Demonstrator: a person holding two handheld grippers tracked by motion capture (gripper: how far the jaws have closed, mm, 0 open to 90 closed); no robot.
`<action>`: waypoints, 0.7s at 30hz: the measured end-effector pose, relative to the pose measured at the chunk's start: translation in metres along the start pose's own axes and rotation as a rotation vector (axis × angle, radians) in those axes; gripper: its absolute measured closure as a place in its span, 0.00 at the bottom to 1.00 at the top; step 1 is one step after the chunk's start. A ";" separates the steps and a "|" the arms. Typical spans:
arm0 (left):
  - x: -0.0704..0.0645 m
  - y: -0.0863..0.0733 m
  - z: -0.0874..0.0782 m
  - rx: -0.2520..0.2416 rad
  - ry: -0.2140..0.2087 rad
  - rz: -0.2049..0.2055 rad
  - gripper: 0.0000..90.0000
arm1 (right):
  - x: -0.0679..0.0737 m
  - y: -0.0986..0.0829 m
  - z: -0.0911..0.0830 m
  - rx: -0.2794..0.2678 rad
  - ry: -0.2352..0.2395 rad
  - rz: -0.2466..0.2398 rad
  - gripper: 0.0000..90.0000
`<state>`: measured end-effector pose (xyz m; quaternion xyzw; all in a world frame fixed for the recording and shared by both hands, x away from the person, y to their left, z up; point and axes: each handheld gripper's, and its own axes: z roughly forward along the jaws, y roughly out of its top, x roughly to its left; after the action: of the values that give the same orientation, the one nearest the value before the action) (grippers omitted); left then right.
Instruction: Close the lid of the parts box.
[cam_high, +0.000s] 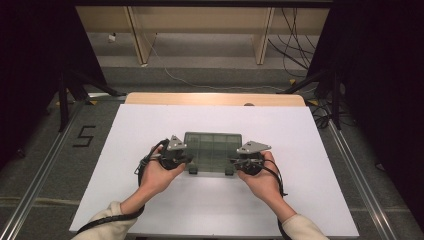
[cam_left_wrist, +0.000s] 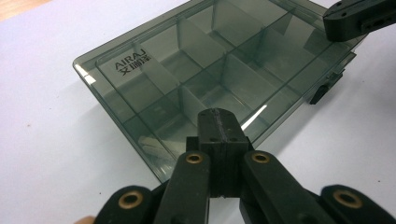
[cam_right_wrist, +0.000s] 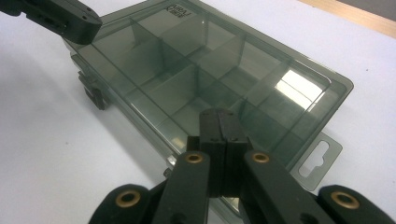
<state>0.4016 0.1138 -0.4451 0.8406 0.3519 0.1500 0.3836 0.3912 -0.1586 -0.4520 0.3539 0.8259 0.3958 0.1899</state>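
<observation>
A smoky clear compartment box (cam_high: 212, 150) lies closed in the middle of the white sheet, its latches toward the person. Inner dividers show through the lid (cam_left_wrist: 210, 60), which carries a printed logo (cam_left_wrist: 132, 62). My left gripper (cam_high: 176, 159) sits at the box's near left corner, and its jaws (cam_left_wrist: 222, 119) are shut together over the lid's front edge with nothing between them. My right gripper (cam_high: 249, 162) sits at the near right corner, shut the same way (cam_right_wrist: 219, 116) above the lid (cam_right_wrist: 210, 60). Each gripper view shows the other gripper's tip farther off: (cam_left_wrist: 355, 18), (cam_right_wrist: 60, 18).
A white sheet (cam_high: 150, 125) covers the wooden table (cam_high: 215, 98). Dark latches (cam_left_wrist: 322, 93) (cam_right_wrist: 95, 95) stick out from the box's front wall, and a hang tab (cam_right_wrist: 317, 156) juts from its right end. Something small and white (cam_left_wrist: 149, 142) lies in one corner compartment. Cables and stands sit on the floor beyond.
</observation>
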 end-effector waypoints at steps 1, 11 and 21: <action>0.001 0.000 0.000 0.002 0.001 0.003 1.00 | 0.001 0.000 -0.001 0.012 0.009 0.031 1.00; 0.004 0.001 0.005 -0.002 0.001 -0.025 1.00 | 0.001 0.000 0.000 0.010 0.012 0.035 1.00; 0.006 -0.002 0.008 0.004 0.016 0.021 1.00 | 0.000 -0.005 0.005 -0.002 0.009 0.004 1.00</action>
<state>0.4091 0.1140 -0.4520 0.8437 0.3465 0.1602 0.3774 0.3919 -0.1586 -0.4591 0.3534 0.8258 0.3985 0.1855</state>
